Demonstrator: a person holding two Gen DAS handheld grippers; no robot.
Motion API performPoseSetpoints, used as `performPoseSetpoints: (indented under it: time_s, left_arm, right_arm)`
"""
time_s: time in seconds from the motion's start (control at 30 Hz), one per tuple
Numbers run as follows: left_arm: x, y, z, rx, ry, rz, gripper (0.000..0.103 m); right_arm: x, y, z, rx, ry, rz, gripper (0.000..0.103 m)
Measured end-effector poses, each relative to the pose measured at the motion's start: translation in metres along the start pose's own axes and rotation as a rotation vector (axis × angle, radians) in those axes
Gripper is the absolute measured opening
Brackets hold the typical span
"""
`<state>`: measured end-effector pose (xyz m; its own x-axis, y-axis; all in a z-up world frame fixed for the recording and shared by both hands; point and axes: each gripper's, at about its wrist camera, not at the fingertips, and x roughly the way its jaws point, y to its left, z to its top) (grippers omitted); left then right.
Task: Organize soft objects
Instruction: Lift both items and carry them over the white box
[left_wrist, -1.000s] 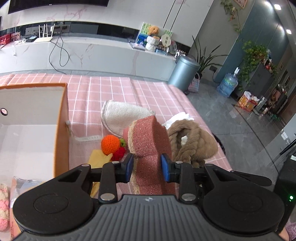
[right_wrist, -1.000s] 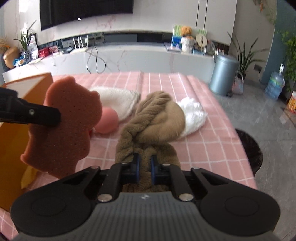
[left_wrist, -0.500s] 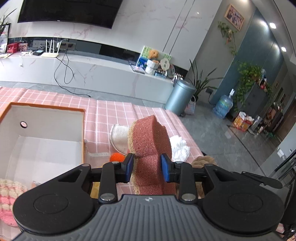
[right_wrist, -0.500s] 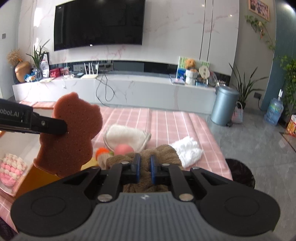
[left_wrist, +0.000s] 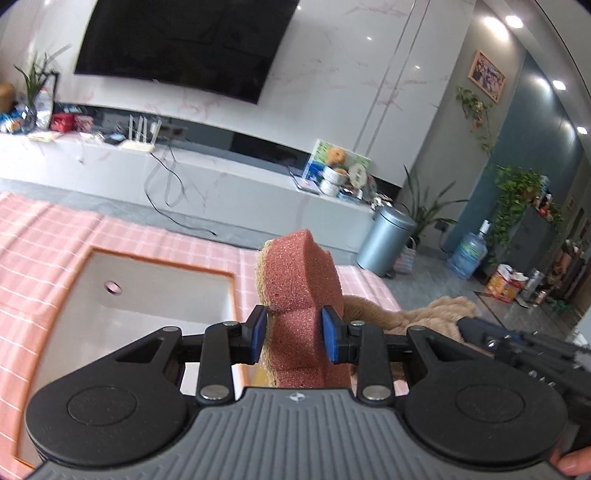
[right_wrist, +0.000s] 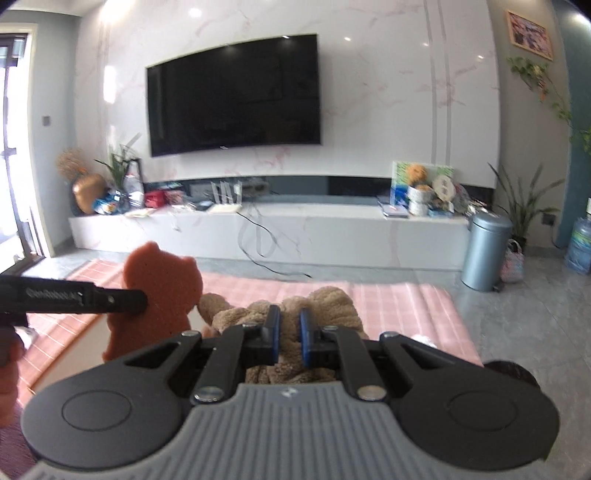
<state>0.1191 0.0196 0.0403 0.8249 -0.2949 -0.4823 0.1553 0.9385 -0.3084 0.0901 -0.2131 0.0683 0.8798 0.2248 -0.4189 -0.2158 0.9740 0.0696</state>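
My left gripper (left_wrist: 293, 339) is shut on a reddish-brown bear-shaped sponge (left_wrist: 301, 291) and holds it in the air beside the right edge of an orange box with a white inside (left_wrist: 122, 314). The sponge also shows in the right wrist view (right_wrist: 159, 295), with the left gripper's finger across it. My right gripper (right_wrist: 289, 334) is shut on a tan fluffy knit hat (right_wrist: 314, 306), lifted off the table; the hat also shows in the left wrist view (left_wrist: 436, 314).
The table has a pink checked cloth (left_wrist: 44, 236). Beyond it stand a white TV bench (right_wrist: 295, 229), a grey bin (right_wrist: 485, 251) and a water bottle (left_wrist: 467, 254) on the floor. A dark round bin (right_wrist: 513, 373) sits below the table's right edge.
Both grippers have risen and tilted up with their loads. The other soft items on the table have dropped out of view, and the sponge has moved closer to the box.
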Motion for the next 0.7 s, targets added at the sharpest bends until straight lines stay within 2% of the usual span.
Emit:
performPoseSetpoints:
  time_s: [0.23, 0.37, 0.53, 0.7]
  left_arm:
    - [-0.022, 0.033, 0.016, 0.013, -0.008, 0.073, 0.036]
    - [-0.026, 0.054, 0.017, 0.035, 0.013, 0.148, 0.036]
    - [-0.016, 0.079, 0.013, 0.042, 0.062, 0.246, 0.036]
    - [0.002, 0.104, 0.005, 0.038, 0.129, 0.289, 0.036]
  right_arm:
    - [0.009, 0.043, 0.030, -0.025, -0.019, 0.099, 0.008]
    - [0.028, 0.071, 0.039, -0.022, -0.006, 0.156, 0.008]
    - [0.058, 0.109, 0.036, 0.004, 0.061, 0.215, 0.008]
    - [0.093, 0.143, 0.018, 0.007, 0.131, 0.222, 0.008]
